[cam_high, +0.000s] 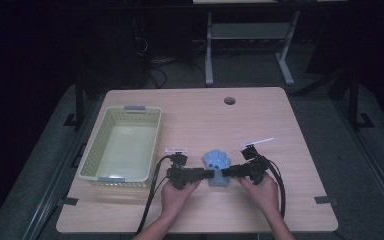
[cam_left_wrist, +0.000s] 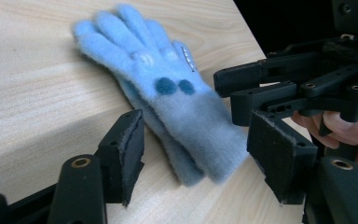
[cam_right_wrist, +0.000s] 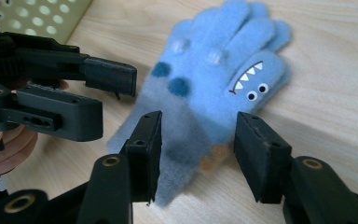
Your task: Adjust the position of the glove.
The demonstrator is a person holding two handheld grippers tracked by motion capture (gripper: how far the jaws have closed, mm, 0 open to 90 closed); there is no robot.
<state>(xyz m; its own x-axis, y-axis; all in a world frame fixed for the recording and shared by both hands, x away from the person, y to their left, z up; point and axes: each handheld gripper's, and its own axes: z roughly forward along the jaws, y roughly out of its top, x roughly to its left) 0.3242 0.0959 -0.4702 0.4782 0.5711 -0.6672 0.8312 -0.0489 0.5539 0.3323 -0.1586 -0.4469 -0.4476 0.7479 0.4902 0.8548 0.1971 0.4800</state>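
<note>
Gloves (cam_high: 217, 166), a blue stacked pair near the table's (cam_high: 290, 200) front edge, sit cuff-first between both grippers' parted jaws, left (cam_high: 211, 174) and right (cam_high: 225, 173); closing on the cuffs looks next.

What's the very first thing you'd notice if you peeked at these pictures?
A fluffy light-blue knitted glove with a toothy monster face lies flat on the pale wooden table, near the front edge. Two black grippers close in on its cuff from both sides: the left gripper and the right gripper, jaws apart around the cuff. A pale green perforated plastic basket sits at the table's left.
</note>
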